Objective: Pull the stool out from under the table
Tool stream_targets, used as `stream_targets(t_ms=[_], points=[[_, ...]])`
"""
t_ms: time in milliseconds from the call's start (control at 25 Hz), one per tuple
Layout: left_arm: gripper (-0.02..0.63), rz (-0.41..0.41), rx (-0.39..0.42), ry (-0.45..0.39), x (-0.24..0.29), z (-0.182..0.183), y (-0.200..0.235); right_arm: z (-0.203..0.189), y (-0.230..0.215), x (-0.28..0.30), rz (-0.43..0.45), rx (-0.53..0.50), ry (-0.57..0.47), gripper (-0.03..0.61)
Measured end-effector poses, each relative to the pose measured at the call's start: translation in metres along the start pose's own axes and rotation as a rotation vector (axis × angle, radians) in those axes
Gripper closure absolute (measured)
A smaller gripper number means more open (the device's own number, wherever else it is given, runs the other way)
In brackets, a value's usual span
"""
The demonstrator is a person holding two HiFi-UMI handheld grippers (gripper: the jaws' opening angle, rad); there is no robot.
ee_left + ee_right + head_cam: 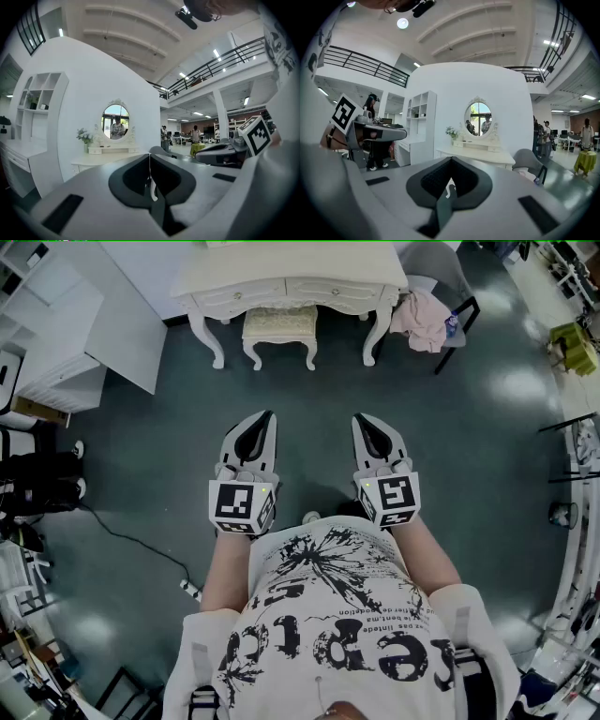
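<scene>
A cream stool [279, 331] with a padded top and curved legs stands tucked under the front of a white dressing table [291, 277] at the top of the head view. My left gripper [263, 418] and my right gripper [362, 421] are held side by side above the dark floor, well short of the stool, tips pointing toward it. Both have their jaws together with nothing between them. In the left gripper view the left gripper [150, 157] hides the stool; the dressing table [105, 159] shows beyond. The right gripper [451, 161] likewise covers it below the table [480, 156].
A white shelf unit [56, 324] stands at the left, with a black cable [131, 540] trailing over the floor. A grey chair [441, 277] draped with pink cloth [424, 320] sits right of the table. Racks and clutter line the right edge [577, 456].
</scene>
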State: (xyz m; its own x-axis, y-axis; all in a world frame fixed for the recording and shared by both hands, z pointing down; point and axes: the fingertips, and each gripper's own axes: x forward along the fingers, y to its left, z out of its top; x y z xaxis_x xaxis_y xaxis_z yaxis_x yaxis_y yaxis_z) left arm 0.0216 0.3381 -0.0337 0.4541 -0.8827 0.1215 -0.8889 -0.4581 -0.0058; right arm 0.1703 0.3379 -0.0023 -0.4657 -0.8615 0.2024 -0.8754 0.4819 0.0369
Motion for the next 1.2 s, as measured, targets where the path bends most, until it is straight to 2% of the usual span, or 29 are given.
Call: stream_targets(t_ms=[360,600,800,840,920,960,1200], points=[[0.592,0.006,-0.014,-0.006,-0.009,0.000,0.004,0.001,0.005,-0.003,-0.003,-0.004,-0.001,0.563],[0.592,0.006,-0.018,-0.010,-0.017,-0.003,0.009,-0.002,0.009,-0.003,-0.010,0.047,-0.007,0.561],[0.592,0.028,-0.038,0.004,-0.029,-0.013,0.019,-0.006,0.020,-0.001,-0.004,0.016,-0.009,0.558],[0.592,0.032,-0.043,0.007,-0.030,-0.016,0.020,-0.008,0.021,0.000,0.001,0.021,-0.005,0.550],[0.592,0.041,-0.052,0.016,-0.028,-0.022,0.024,-0.014,0.022,0.007,0.018,0.027,0.014,0.411],[0.592,0.046,-0.058,0.022,-0.026,-0.026,0.027,-0.018,0.021,0.012,0.025,0.026,0.027,0.380],[0.592,0.086,-0.089,0.056,-0.009,-0.043,0.043,-0.032,0.009,0.044,0.051,0.023,0.067,0.326]])
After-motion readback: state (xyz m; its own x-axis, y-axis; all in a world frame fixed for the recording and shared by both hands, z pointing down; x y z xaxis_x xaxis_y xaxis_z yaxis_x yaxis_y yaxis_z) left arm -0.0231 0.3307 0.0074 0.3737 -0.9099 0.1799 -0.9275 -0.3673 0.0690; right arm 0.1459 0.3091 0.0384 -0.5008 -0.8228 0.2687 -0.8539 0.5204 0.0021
